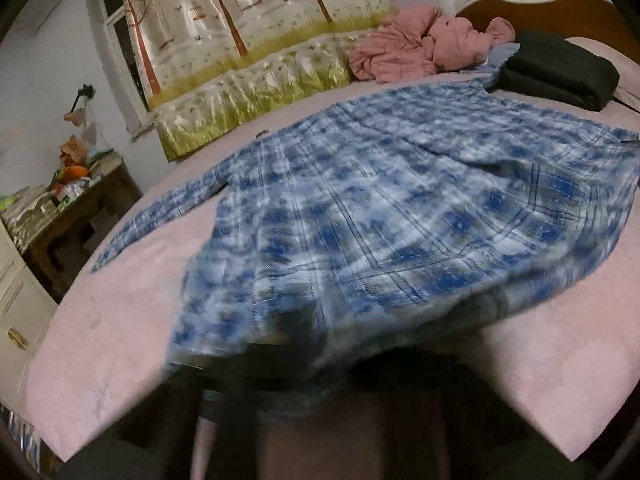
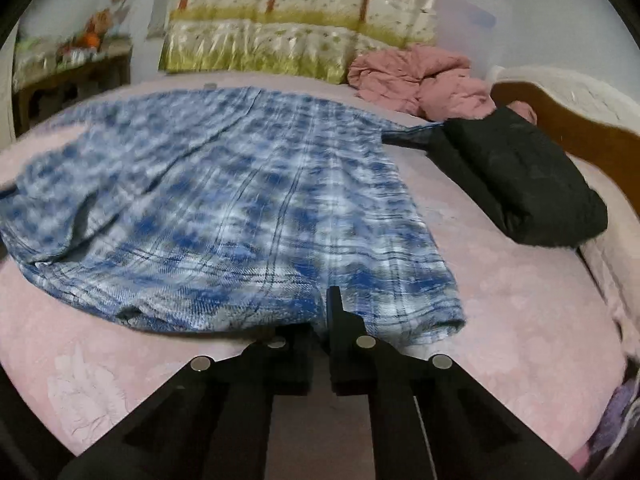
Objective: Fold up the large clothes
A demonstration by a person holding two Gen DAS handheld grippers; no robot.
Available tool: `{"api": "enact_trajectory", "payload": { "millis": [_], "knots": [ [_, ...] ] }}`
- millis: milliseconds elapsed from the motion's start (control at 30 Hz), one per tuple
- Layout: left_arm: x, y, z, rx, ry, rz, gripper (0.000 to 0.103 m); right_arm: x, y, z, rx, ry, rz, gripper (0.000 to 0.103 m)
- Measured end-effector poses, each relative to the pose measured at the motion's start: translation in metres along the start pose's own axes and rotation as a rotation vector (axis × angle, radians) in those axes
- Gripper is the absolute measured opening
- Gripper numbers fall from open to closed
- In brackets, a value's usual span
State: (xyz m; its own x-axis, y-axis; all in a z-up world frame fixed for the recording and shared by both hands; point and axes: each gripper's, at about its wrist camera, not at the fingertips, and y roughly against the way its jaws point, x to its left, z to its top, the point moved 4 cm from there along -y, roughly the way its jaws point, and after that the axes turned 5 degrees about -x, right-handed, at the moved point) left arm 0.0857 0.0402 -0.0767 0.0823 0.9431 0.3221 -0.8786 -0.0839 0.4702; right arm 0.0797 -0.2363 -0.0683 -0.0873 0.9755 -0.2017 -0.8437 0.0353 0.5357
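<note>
- Lying flat on the pink bed (image 2: 520, 320), the blue plaid shirt (image 2: 240, 208) spreads away from both tools, its near hem facing them.
- Long axis: it runs from the near hem up toward the collar end, which points at the black bundle (image 2: 520, 184) and the headboard (image 2: 568, 128); one sleeve (image 1: 160, 216) trails off to the left in the left wrist view.
- Right tool (image 2: 326, 312): clenched on the near hem, right of the hem's middle; the cloth bunches round its fingertips.
- Left tool (image 1: 256, 344): its fingers are buried under blurred cloth at the hem's left part; by judgement it is clenched on that hem too.
- Both tools sit at the same edge, side by side, neither clearly nearer the shirt.
- Judged next move: the hem must travel forward along the long axis, toward the collar, both ends kept level.
- Risk, as judged: the pink garment (image 1: 424, 52) and the black bundle lie near the far end and could crowd the fold.
</note>
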Motion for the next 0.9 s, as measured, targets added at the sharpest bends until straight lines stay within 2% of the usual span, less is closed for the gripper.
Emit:
{"api": "enact_trajectory", "payload": {
  "millis": [67, 200, 267, 333, 433, 500, 567, 633, 667, 700, 733, 767, 800, 833, 867, 900],
  "knots": [
    [0.005, 0.012, 0.008, -0.047, 0.008, 0.011, 0.002, -0.009, 0.013, 0.004, -0.04, -0.053, 0.003, 0.002],
    [0.017, 0.046, 0.013, -0.099, 0.046, 0.019, 0.002, -0.007, 0.041, 0.002, -0.084, -0.075, 0.006, 0.002],
    [0.024, 0.058, 0.017, -0.104, 0.061, 0.012, 0.002, -0.003, 0.054, 0.002, -0.098, -0.062, -0.002, 0.002],
    [0.033, 0.063, 0.023, -0.082, 0.094, -0.037, 0.002, -0.001, 0.067, 0.008, -0.104, -0.055, 0.01, 0.002],
    [0.048, 0.047, 0.041, -0.016, 0.125, -0.099, 0.004, -0.007, 0.066, 0.033, -0.104, -0.041, 0.0, 0.002],
    [0.056, 0.019, 0.058, 0.037, 0.109, -0.078, 0.01, -0.015, 0.048, 0.06, -0.081, -0.045, -0.013, 0.002],
    [0.062, -0.024, 0.068, 0.137, 0.082, -0.095, 0.013, -0.019, 0.012, 0.087, -0.029, -0.036, -0.024, 0.002],
    [0.061, -0.07, 0.071, 0.248, 0.052, -0.159, 0.015, -0.019, -0.028, 0.102, 0.04, -0.028, -0.023, 0.002],
    [0.062, -0.09, 0.069, 0.306, 0.038, -0.167, 0.022, -0.018, -0.054, 0.108, 0.09, -0.015, -0.012, 0.002],
    [0.064, -0.114, 0.065, 0.373, 0.018, -0.162, 0.035, -0.018, -0.074, 0.108, 0.128, -0.006, -0.007, 0.003],
    [0.065, -0.13, 0.061, 0.411, 0.004, -0.153, 0.044, -0.018, -0.092, 0.107, 0.17, 0.003, -0.012, 0.003],
    [0.068, -0.143, 0.056, 0.437, 0.005, -0.153, 0.059, -0.017, -0.106, 0.104, 0.203, 0.01, -0.012, 0.005],
    [0.074, -0.151, 0.055, 0.446, 0.038, -0.177, 0.062, -0.019, -0.119, 0.102, 0.234, -0.001, 0.001, 0.01],
    [0.082, -0.152, 0.054, 0.433, 0.101, -0.231, 0.062, -0.023, -0.123, 0.1, 0.237, -0.029, 0.015, 0.013],
    [0.093, -0.148, 0.055, 0.408, 0.201, -0.318, 0.066, -0.027, -0.121, 0.098, 0.228, -0.059, 0.035, 0.022],
    [0.104, -0.142, 0.055, 0.379, 0.286, -0.389, 0.077, -0.033, -0.115, 0.095, 0.214, -0.099, 0.079, 0.037]
  ]
}}
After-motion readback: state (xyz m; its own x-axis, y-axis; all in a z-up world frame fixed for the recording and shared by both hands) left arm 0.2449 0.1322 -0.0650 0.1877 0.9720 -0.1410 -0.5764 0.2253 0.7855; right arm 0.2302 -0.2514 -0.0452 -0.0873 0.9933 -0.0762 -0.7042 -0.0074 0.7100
